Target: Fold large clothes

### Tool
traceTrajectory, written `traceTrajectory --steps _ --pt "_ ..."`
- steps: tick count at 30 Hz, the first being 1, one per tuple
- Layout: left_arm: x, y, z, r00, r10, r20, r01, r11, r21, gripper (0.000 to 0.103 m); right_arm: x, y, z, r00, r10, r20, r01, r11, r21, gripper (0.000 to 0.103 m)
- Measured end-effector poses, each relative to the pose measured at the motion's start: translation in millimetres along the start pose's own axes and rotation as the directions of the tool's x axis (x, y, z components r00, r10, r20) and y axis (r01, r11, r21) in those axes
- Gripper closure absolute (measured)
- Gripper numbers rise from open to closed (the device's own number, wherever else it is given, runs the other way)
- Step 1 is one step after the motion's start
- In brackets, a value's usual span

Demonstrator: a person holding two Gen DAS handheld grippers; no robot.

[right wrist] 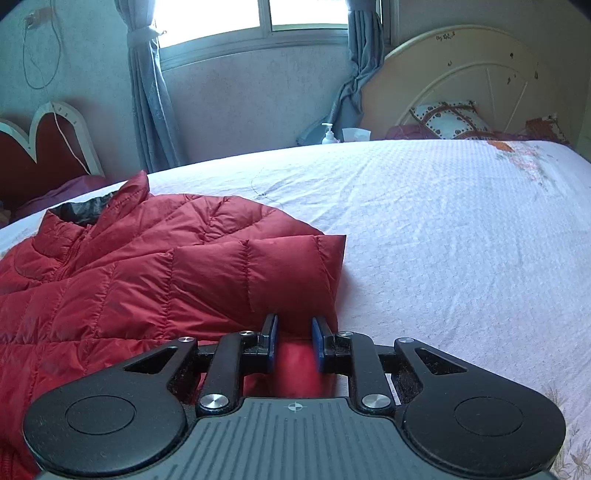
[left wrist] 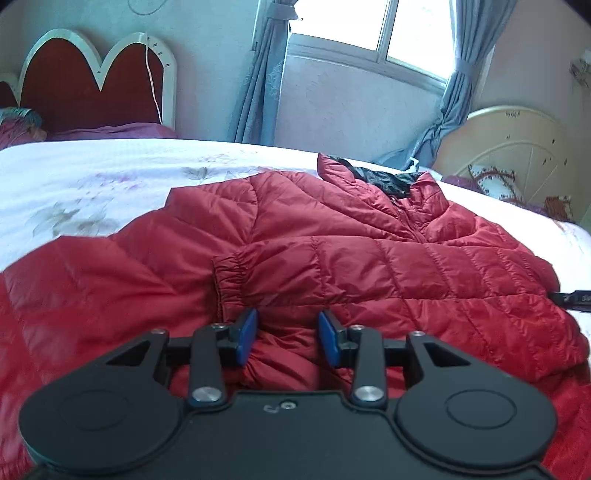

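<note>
The red down jacket [left wrist: 332, 251] fills the lower and middle left-wrist view; bare floral bedsheet [left wrist: 92, 184] lies open at upper left. In the right-wrist view, open sheet spreads right; a pump bottle [right wrist: 329, 134] and headboard [right wrist: 461, 77] bound the far edge.

bed: white floral sheet [right wrist: 461, 240] | headboards: red scalloped [left wrist: 81, 88], cream round [right wrist: 480, 85] | grey-blue curtains [left wrist: 262, 74] flanking window [right wrist: 251, 14] | pump bottle [right wrist: 329, 134] | patterned pillow [right wrist: 447, 120]
</note>
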State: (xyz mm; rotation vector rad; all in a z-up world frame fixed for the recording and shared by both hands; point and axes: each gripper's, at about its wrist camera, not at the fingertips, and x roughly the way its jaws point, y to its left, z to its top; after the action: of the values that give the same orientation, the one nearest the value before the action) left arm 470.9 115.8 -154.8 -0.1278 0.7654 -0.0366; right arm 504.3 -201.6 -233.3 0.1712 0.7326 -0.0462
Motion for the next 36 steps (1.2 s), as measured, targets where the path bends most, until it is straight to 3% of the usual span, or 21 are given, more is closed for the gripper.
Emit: traceTrajectory --steps 4,8,11,13,15,18,19,20,21,25,27,29,31,33,36 --pt "-21 -3 3 0.999 -0.015 0.040 0.015 1.000 0.006 0.066 -21 1 13 0.995 0.017 0.094 -0.014 0.999 -0.034 0.084" --pt "0 -12 -5 0.999 0.031 -0.025 -0.030 0.999 0.038 0.062 15 3 8 0.998 0.005 -0.064 -0.010 0.998 -0.067 0.084" --pt "-5 -19 -2 0.998 0.058 -0.029 -0.056 0.996 0.069 0.060 -8 7 8 1.000 0.026 -0.004 -0.026 0.996 -0.081 0.084" --pt "-14 -19 0 0.998 0.053 -0.021 -0.051 0.997 0.054 0.048 -30 11 4 0.997 0.065 0.033 -0.062 0.995 -0.079 0.084" --pt "-25 -21 -1 0.997 0.073 0.005 -0.073 0.996 0.041 0.017 -50 16 -3 0.995 0.091 0.052 -0.086 0.993 -0.083 0.084" --pt "-42 -22 -3 0.993 0.109 0.036 -0.110 0.993 0.047 0.015 -72 27 -12 0.992 0.114 0.060 -0.109 0.991 -0.080 0.083" --pt "-46 -22 -4 0.993 0.113 0.037 -0.115 0.992 0.044 0.015 -77 31 -14 0.992 0.109 0.057 -0.104 0.991 -0.084 0.064" --pt "-51 -20 -5 0.992 0.117 0.042 -0.118 0.992 0.039 0.015 -83 33 -16 0.992 0.108 0.066 -0.102 0.991 -0.085 0.026" --pt "-57 -18 -7 0.992 0.121 0.047 -0.123 0.992 0.034 0.015 -89 35 -18 0.988 0.122 0.095 -0.113 0.990 -0.088 0.019" --pt "-82 -1 -17 0.986 0.154 0.057 -0.154 0.988 -0.001 0.016 -106 46 -19 0.980 0.165 0.112 -0.153 0.982 -0.113 0.020" --pt "-100 19 -28 0.981 0.182 0.066 -0.178 0.982 -0.066 0.018 -111 49 -20 0.977 0.183 0.113 -0.170 0.979 -0.114 0.020" --pt "-126 54 -45 0.976 0.206 0.062 -0.190 0.961 -0.201 0.024 -111 53 -22 0.976 0.193 0.098 -0.181 0.976 -0.121 0.020" --pt "-154 90 -67 0.972 0.228 0.056 -0.196 0.919 -0.341 0.032 -108 58 -25 0.978 0.197 0.075 -0.187 0.975 -0.123 0.020" --pt "-184 125 -94 0.965 0.255 0.055 -0.201 0.861 -0.466 0.037 -105 65 -28 0.976 0.209 0.056 -0.201 0.972 -0.122 0.020" --pt "-223 167 -136 0.950 0.310 0.038 -0.218 0.746 -0.629 0.037 -101 76 -35 0.971 0.236 0.033 -0.230 0.965 -0.129 0.020"
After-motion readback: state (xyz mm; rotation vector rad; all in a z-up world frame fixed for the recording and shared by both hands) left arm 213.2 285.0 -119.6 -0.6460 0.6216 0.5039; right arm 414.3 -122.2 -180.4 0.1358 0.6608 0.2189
